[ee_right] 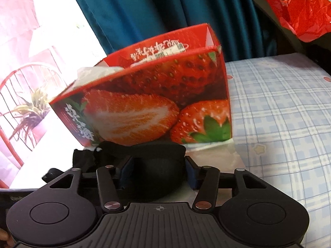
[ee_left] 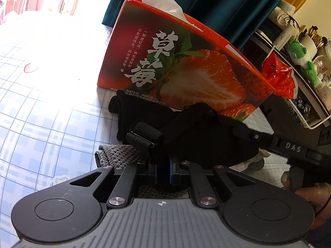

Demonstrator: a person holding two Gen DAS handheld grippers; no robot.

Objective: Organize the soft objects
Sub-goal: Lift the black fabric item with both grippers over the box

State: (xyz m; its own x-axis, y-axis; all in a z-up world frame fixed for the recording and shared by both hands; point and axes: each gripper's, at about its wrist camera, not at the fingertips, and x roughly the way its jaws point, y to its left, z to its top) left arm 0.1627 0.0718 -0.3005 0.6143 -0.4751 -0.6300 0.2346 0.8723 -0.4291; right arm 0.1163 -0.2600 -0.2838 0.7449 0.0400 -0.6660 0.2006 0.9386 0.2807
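A black fabric brace point(ee_left: 196, 132) with a strap and buckle lies on the checked sheet in front of a red strawberry-print box point(ee_left: 186, 68). In the left wrist view my left gripper point(ee_left: 163, 171) is shut, its blue pads pinching the brace's near edge. A grey knitted cloth point(ee_left: 115, 155) shows under the brace. In the right wrist view my right gripper point(ee_right: 158, 173) has its jaws on either side of the brace's rounded bulk point(ee_right: 157, 186), with both pads pressed against it. The box point(ee_right: 144, 103) stands open just beyond, with white paper point(ee_left: 163, 2) sticking out.
The blue checked sheet point(ee_right: 279, 113) spreads right of the box and also left of it point(ee_left: 41, 124). A teal curtain point(ee_right: 144, 6) hangs behind. A red plastic bag point(ee_left: 279, 76) and a shelf with a green plush toy point(ee_left: 300, 55) stand at the right.
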